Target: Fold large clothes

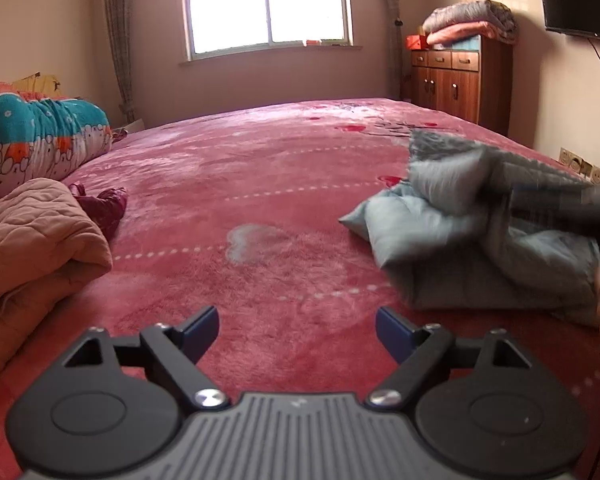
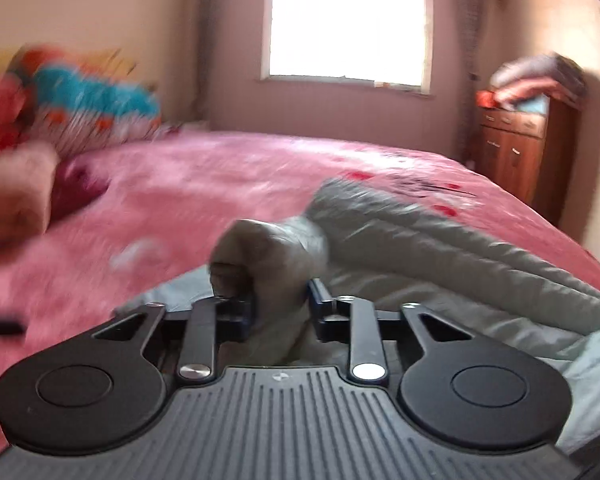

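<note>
A grey padded jacket (image 1: 472, 240) lies bunched on the pink bed cover (image 1: 260, 184) at the right. My left gripper (image 1: 298, 330) is open and empty, low over the cover, left of the jacket. My right gripper (image 2: 282, 306) is shut on a fold of the grey jacket (image 2: 272, 256) and holds it raised; the rest of the jacket (image 2: 440, 248) trails to the right. The right wrist view is blurred by motion. The right gripper shows in the left wrist view as a dark blurred shape (image 1: 568, 208) over the jacket.
A folded peach quilt (image 1: 32, 240) and a teal patterned bundle (image 1: 40, 136) lie at the bed's left side, with a dark red garment (image 1: 104, 204) beside them. A wooden cabinet (image 1: 456, 84) topped with blankets stands at the back right. A TV (image 1: 580, 0) hangs on the right wall.
</note>
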Demonstrator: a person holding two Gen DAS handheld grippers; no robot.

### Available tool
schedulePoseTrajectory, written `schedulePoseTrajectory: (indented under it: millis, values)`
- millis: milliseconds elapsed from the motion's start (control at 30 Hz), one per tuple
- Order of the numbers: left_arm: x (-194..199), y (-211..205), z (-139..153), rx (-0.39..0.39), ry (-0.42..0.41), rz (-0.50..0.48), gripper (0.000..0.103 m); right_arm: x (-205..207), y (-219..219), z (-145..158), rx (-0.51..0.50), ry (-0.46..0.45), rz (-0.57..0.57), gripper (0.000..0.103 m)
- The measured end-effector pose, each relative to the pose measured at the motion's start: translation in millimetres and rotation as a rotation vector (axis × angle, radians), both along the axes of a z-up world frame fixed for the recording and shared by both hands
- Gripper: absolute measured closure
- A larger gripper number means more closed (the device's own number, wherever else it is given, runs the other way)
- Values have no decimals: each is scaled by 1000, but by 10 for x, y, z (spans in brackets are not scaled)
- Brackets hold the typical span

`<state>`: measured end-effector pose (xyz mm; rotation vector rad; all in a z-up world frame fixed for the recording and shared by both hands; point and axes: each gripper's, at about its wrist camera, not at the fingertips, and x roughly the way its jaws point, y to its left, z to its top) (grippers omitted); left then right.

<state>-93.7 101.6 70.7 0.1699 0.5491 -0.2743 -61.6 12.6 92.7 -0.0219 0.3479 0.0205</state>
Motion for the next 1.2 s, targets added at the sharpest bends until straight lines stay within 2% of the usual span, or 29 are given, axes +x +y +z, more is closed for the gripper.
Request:
schedulePoseTrajectory:
  millis: [67,167,300,400,467,567,600,667,700,733,800,867,967,1033,1100,1200]
  values:
    - [4,-81,-4,8,-1,-22,17,51,-280,78,88,-23,-72,86]
    - [25,-287,6,20,-5,-81,17,43,-849,180,235,-60,-239,93]
    - [122,-616,3,41,-11,-164,17,-109,-1588,198,394,-102,-453,94]
    - [257,-821,-55,60,8,-187,17,-195,-1869,152,473,-94,-510,93]
    - [351,-936,-141,74,25,-202,18,-201,-1853,170,458,-91,-473,90]
    - [485,-1125,-289,138,33,-192,23,-226,-1778,221,408,-91,-414,80]
    - [526,-1175,-311,146,30,-183,28,-233,-1752,237,398,-88,-390,72]
    - [586,-1251,-293,137,17,-169,35,-303,-1748,255,383,-89,-355,49]
    - [616,-1296,-249,126,-1,-170,39,-339,-1748,265,380,-91,-341,31]
    - [650,-1342,-204,120,-17,-174,42,-367,-1743,275,379,-95,-326,25]
    - [747,-1454,-85,116,-51,-166,58,-397,-1808,299,382,-103,-307,25]
    - [923,-1549,85,81,-74,-137,68,-445,-1799,306,382,-110,-296,25]
    - [1255,-1756,324,37,-90,-108,70,-538,-1817,317,386,-147,-273,24]
    - [1459,-2000,444,72,-130,-129,71,-570,-1805,321,373,-174,-254,14]
    - [1665,-2231,488,113,-134,-157,71,-607,-1768,318,348,-187,-213,10]
    - [1891,-2473,502,96,-109,-158,76,-567,-1649,281,313,-170,-138,4]
